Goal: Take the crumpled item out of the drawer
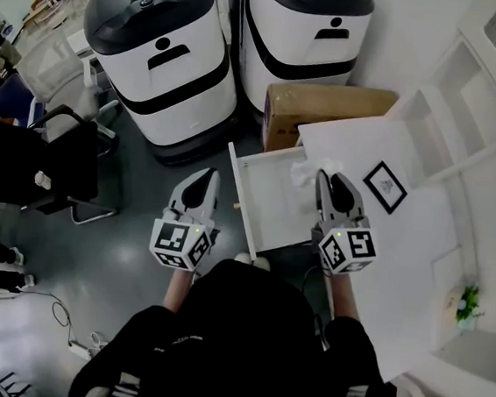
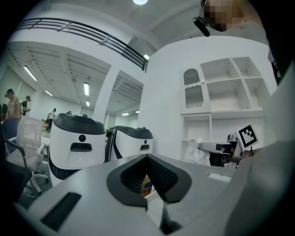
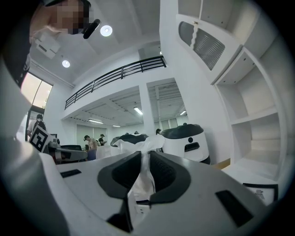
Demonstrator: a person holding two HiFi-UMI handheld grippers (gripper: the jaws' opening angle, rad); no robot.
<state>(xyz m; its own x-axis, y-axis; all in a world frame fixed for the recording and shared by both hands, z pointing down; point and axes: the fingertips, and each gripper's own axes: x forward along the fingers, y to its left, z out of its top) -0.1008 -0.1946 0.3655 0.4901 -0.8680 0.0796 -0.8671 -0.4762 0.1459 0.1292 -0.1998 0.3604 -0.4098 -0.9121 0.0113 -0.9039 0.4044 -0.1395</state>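
Observation:
In the right gripper view, a crumpled white paper item (image 3: 140,146) is pinched between the dark pads of my right gripper (image 3: 144,159), its bunched top sticking out past the tips. The head view shows that gripper (image 1: 323,178) over the back of the open white drawer (image 1: 260,205), with the crumpled item (image 1: 306,172) at its tip. My left gripper (image 1: 200,183) hangs left of the drawer over the grey floor, jaws shut with nothing held. In its own view the left gripper (image 2: 147,158) has its tips touching.
Two white wheeled machines (image 1: 162,48) (image 1: 306,23) and a cardboard box (image 1: 328,106) stand beyond the drawer. The white cabinet top (image 1: 419,246) carries a small black picture frame (image 1: 385,186) and a little plant (image 1: 467,303). Black office chairs (image 1: 36,162) are at the left.

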